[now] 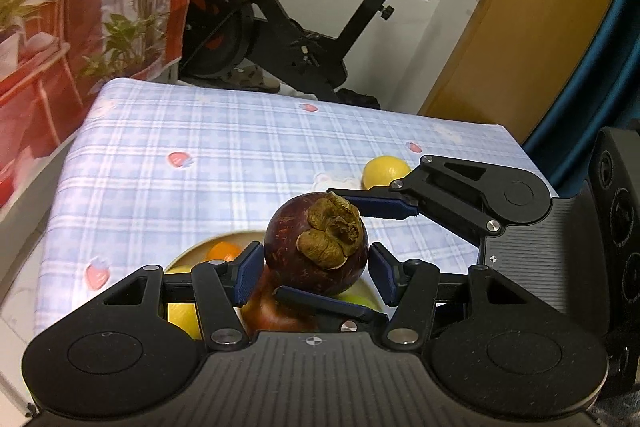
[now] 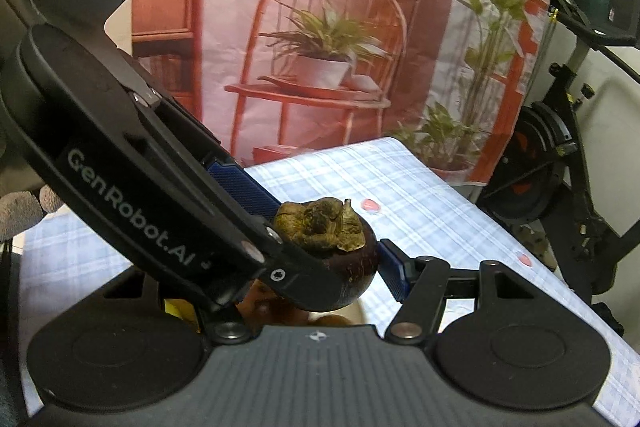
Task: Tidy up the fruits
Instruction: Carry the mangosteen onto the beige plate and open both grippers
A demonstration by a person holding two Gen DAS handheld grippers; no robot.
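Checked tablecloth (image 1: 224,147), mangosteen (image 1: 316,247) lifted above the bowl (image 1: 192,251). Left gripper (image 1: 316,269) and right gripper (image 1: 360,251) both half-open, clamping its sides. Hard, round, probably slippery, so grip the widest part.

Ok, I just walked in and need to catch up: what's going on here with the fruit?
A person works two handheld grippers. The left gripper and the right gripper both appear clamped on one mangosteen from crossing directions, above a bowl holding other fruit. A lemon sits loose on the checked tablecloth.
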